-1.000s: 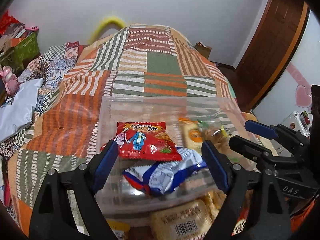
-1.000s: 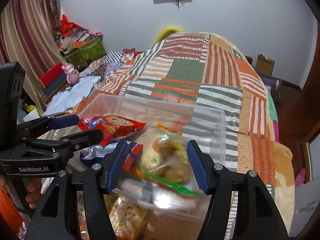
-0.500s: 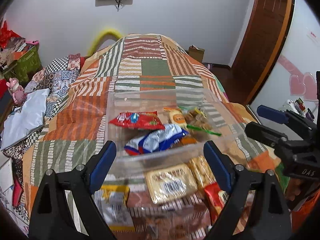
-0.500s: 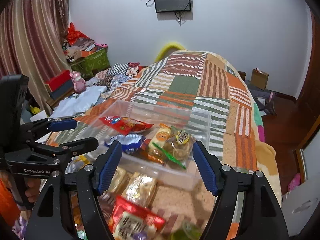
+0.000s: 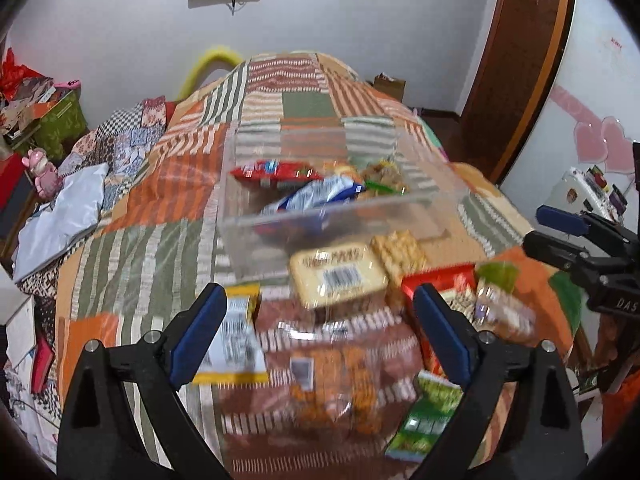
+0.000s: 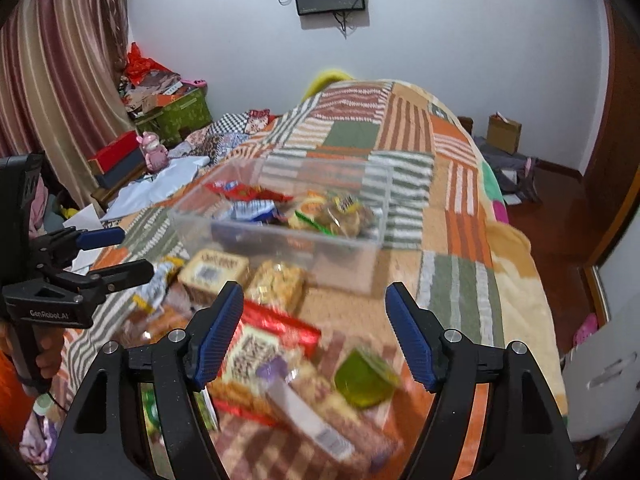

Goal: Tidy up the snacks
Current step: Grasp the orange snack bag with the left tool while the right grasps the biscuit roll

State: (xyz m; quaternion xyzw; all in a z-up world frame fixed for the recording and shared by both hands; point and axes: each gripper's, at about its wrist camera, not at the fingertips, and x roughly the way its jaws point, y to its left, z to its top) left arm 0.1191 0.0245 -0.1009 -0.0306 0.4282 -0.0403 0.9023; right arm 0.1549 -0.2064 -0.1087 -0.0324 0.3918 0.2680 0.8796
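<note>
Lying crosswise before clear bin [image 5: 340, 220], cracker pack [image 5: 338, 276], seemingly label-up.

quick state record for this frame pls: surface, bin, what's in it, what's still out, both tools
surface: bed with patchwork quilt
bin: clear plastic bin resting on the quilt, open top
in bin: red packet, blue-white packet, clear bag of snacks
outside bin: several packets loose on the quilt near the tools, among them a barcoded biscuit pack and a yellow packet; most are motion-blurred
left tool: open, holding nothing
right tool: open, holding nothing
</note>
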